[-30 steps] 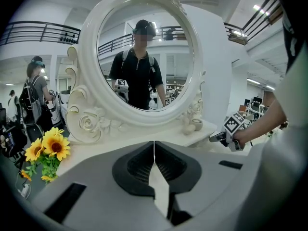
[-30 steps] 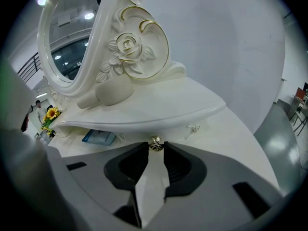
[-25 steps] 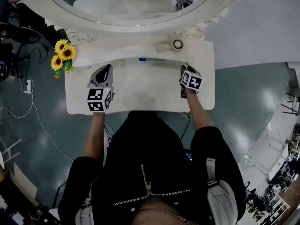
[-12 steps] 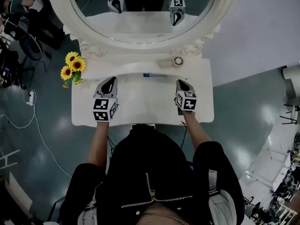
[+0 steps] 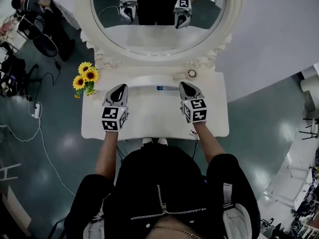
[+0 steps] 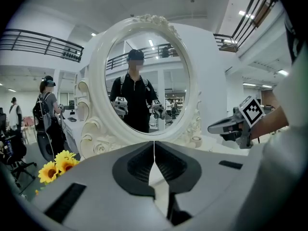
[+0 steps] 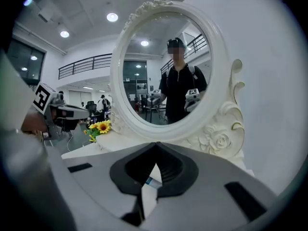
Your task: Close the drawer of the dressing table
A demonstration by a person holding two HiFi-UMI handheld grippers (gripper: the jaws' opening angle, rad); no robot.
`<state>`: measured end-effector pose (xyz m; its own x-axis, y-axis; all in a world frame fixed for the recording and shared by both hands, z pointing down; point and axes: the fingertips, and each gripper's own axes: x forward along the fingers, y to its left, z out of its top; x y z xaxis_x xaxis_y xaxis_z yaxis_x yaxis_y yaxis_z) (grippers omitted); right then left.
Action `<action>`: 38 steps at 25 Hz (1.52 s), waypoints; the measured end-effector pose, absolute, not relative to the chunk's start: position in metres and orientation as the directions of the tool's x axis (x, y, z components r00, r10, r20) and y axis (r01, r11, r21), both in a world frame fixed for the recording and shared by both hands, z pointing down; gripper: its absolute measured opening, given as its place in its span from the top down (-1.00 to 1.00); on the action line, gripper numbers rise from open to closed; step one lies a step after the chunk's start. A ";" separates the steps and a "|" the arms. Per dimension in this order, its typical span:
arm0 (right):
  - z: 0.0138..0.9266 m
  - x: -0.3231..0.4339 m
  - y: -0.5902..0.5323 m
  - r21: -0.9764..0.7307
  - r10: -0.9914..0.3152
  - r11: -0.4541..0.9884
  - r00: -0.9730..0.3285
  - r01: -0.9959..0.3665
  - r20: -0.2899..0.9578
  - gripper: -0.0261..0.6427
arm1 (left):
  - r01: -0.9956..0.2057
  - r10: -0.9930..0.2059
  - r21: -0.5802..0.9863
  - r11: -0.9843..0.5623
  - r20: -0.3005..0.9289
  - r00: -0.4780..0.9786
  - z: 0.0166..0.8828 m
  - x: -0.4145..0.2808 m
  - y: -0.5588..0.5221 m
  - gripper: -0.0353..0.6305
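Observation:
The white dressing table [image 5: 214, 118] fills the middle of the head view, with its oval mirror [image 5: 158, 19] behind. The drawer front does not show from above. My left gripper [image 5: 121, 87] hovers over the left of the tabletop, pointing at the mirror. In the left gripper view its jaws [image 6: 154, 146] meet with nothing between them. My right gripper [image 5: 184, 85] hovers over the right side, also shut and empty [image 7: 155, 147]. Each gripper shows in the other's view: the right gripper [image 6: 231, 126] and the left gripper [image 7: 67, 112].
Sunflowers [image 5: 85, 78] stand at the table's left rear corner. A small blue-and-white tube [image 5: 162, 88] and a round white pot [image 5: 192, 73] lie near the mirror's base. The person's shoes [image 5: 154, 141] show under the front edge. Cables [image 5: 37, 111] run across the floor at left.
Both grippers have lifted off the tabletop and levelled toward the mirror. The right one rose more and swung inward from the table's right side. More of the mirror is in view.

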<state>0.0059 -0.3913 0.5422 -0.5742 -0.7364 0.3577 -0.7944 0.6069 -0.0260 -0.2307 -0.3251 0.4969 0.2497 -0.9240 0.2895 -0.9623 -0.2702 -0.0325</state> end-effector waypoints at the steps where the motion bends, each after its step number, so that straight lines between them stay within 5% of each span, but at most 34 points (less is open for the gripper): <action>1: 0.533 0.001 -0.391 -0.019 -0.736 0.616 -0.584 -0.787 0.342 0.91 | -0.962 -0.926 -0.037 -0.271 0.284 0.250 0.494 -0.231 -0.325 0.82; 10: 0.476 -0.017 -0.382 -0.014 -0.738 0.649 -0.635 -0.760 0.227 0.91 | -0.962 -0.936 -0.042 -0.271 0.243 0.253 0.475 -0.234 -0.324 0.82; 38: 0.486 -0.005 -0.382 -0.047 -0.749 0.627 -0.618 -0.778 0.237 0.92 | -0.959 -0.929 -0.037 -0.281 0.262 0.262 0.486 -0.221 -0.324 0.82</action>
